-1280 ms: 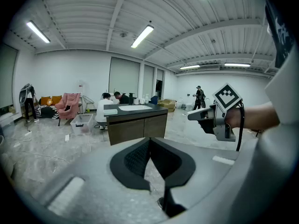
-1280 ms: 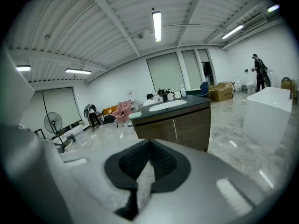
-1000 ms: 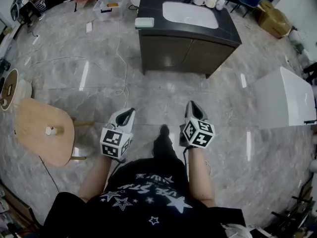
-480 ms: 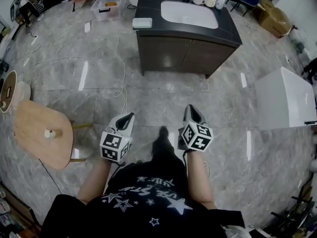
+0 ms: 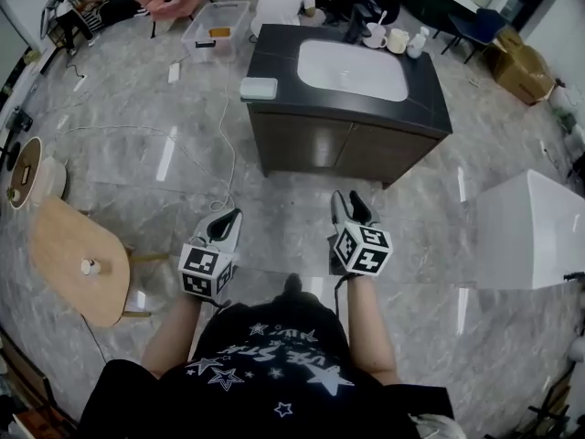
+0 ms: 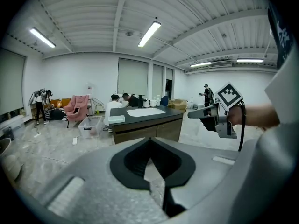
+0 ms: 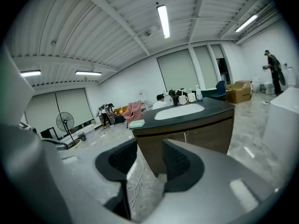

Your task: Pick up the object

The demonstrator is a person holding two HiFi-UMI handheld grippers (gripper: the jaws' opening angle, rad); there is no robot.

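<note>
Below, a grey marble floor [image 5: 137,167] spreads around a dark sink cabinet [image 5: 320,144]. Both grippers hover over the floor, well apart from the cabinet: the left gripper [image 5: 234,216] is clenched on nothing, and the right gripper [image 5: 347,197] is opening, empty. A small pale box [image 5: 259,88] lies on the surface's near left corner.

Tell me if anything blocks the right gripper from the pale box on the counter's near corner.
Nothing visible does. The right gripper, its jaws opening with nothing between them, faces the pale box on the counter across the floor; only a white cable lies on it.
</note>
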